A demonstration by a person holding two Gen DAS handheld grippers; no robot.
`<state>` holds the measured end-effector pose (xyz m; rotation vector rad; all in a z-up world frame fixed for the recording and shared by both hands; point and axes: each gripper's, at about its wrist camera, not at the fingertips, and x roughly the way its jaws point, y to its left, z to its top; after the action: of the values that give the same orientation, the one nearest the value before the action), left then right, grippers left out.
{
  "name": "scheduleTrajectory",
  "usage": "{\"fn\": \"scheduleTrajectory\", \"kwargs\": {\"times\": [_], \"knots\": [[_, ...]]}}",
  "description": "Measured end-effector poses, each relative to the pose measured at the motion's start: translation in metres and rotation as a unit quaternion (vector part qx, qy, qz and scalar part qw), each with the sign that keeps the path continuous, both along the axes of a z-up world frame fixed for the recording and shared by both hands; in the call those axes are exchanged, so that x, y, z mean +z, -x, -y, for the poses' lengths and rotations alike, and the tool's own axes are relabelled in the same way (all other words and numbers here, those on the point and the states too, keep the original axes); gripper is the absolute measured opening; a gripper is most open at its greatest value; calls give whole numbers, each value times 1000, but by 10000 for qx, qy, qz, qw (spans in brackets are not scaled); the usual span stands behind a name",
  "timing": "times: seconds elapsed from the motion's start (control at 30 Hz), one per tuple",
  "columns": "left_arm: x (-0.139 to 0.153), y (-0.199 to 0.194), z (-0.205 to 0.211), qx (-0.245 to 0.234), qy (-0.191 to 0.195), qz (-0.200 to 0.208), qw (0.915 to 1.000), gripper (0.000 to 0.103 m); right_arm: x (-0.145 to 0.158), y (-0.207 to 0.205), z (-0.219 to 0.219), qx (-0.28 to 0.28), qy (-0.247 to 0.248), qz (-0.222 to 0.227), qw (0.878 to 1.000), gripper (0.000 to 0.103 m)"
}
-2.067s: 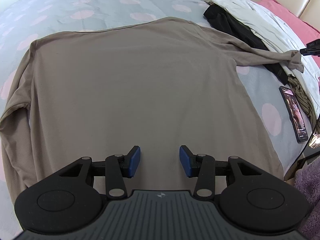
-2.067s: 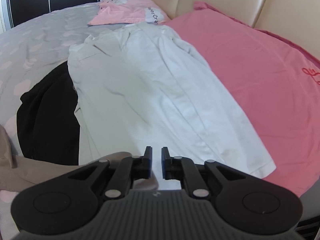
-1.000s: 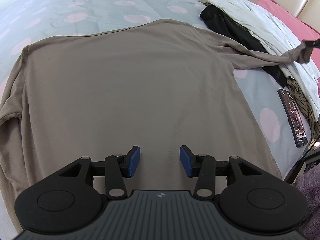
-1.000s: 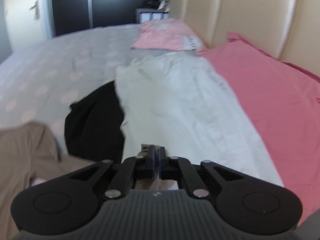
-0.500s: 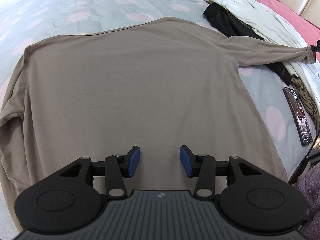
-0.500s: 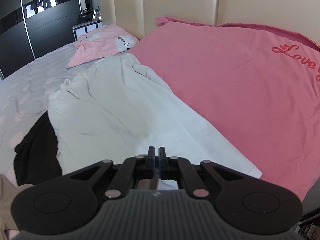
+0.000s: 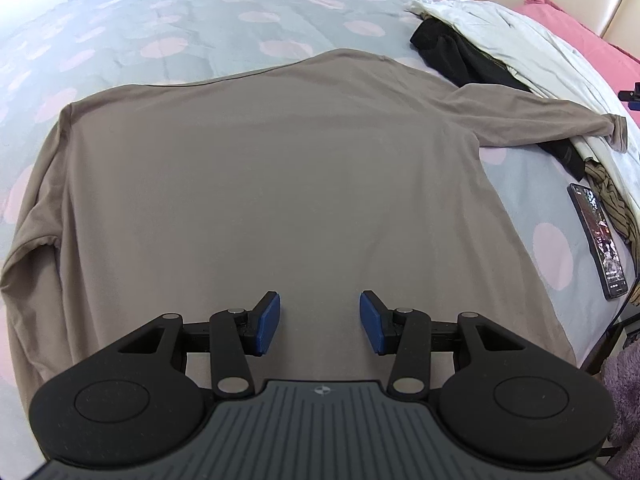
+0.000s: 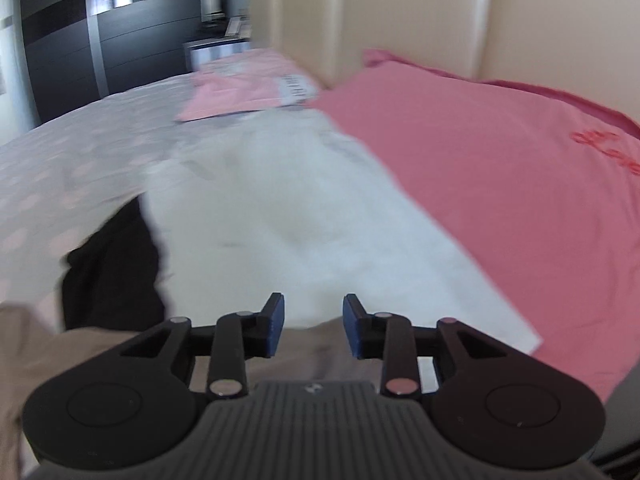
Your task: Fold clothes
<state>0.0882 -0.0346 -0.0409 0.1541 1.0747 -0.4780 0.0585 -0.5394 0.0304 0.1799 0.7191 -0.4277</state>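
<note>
The taupe long-sleeved shirt (image 7: 272,184) lies flat on the bed (image 7: 200,12). Its one sleeve (image 7: 540,120) reaches over the black garment (image 7: 460,56) and the white garment (image 7: 520,40). The left gripper (image 7: 320,322) hovers over the shirt's lower part, fingers apart and empty. Over the sleeve end (image 8: 316,344), the right gripper (image 8: 314,326) is opening its fingers, which do not press the cloth.

light: bright, even daylight; right wrist: motion-blurred; edges: fisheye-warped
</note>
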Motion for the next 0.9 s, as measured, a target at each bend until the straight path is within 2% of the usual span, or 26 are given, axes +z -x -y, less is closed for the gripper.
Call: {"fn": "scheduleTrajectory", "kwargs": {"times": [0.17, 0.3, 0.43, 0.53, 0.67, 0.8, 0.9], "knots": [[11, 8, -13, 89, 29, 162, 9998, 42, -3, -1, -78, 1249, -358, -153, 9914, 35], [22, 14, -33, 379, 74, 310, 9988, 42, -14, 1, -146, 2218, -342, -409, 9736, 35], [31, 23, -66, 869, 101, 487, 9950, 42, -23, 4, -199, 2852, -514, -578, 9553, 35], [37, 30, -95, 1325, 128, 627, 9891, 42, -24, 7, -235, 3204, -624, -608, 9433, 37], [39, 39, -140, 2139, 18, 789, 9737, 47, -27, 6, -277, 3589, -743, -650, 9281, 42], [29, 47, -177, 2696, -37, 496, 9617, 47, -35, 3, -313, 3902, -837, -821, 9132, 45], [21, 55, -194, 2786, 96, 169, 9602, 47, -44, 0, -338, 4084, -867, -951, 9037, 45]]}}
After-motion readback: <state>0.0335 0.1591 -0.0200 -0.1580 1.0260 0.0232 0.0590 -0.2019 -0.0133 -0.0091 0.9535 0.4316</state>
